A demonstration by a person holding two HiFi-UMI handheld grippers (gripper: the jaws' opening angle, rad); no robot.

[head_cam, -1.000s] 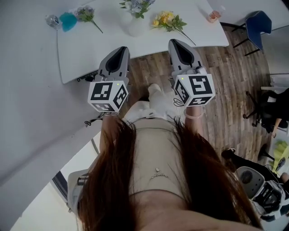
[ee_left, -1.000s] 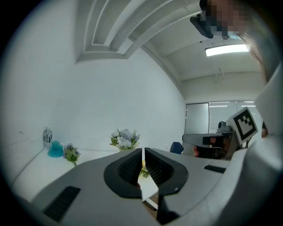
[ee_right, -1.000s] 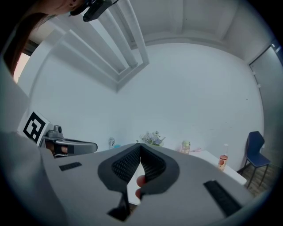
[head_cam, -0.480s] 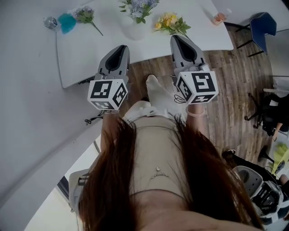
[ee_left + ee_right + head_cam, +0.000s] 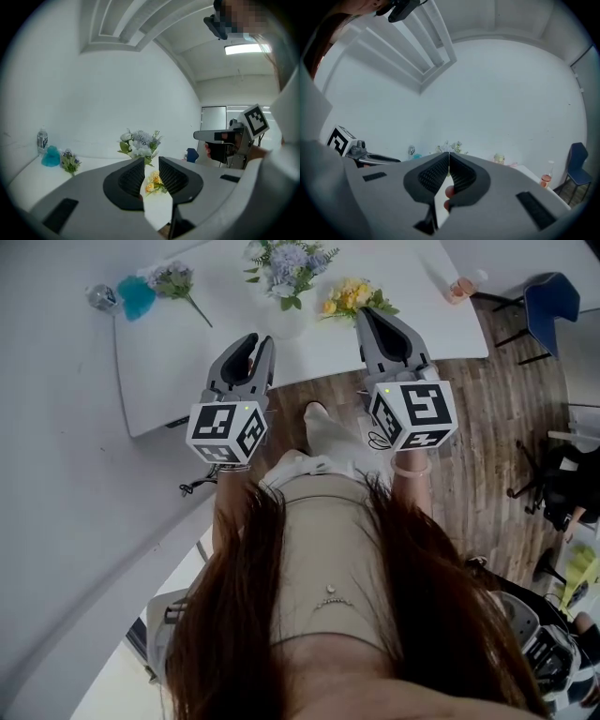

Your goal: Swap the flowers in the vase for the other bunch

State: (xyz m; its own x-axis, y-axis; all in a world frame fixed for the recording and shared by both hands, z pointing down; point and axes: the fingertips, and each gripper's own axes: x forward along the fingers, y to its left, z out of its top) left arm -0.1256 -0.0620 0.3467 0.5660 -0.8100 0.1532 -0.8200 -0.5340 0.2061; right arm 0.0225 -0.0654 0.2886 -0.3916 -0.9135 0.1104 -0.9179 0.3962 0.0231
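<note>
A white vase with pale blue and white flowers stands on the white table. Just to its right lies a yellow bunch. My left gripper hovers at the table's near edge, short of the vase. Its jaws have just been opening and stand slightly apart with nothing between them. In the left gripper view the yellow bunch shows through the gap of the left gripper, below the vase flowers. My right gripper is shut and empty, its tips close to the yellow bunch.
A small purple bunch, a teal object and a small bottle lie at the table's far left. A pink bottle stands at the right end. A blue chair stands beyond it on the wood floor.
Both grippers have moved forward to the table's near edge. The left jaws, shut before, now show a narrow gap. The right jaws stay shut.
</note>
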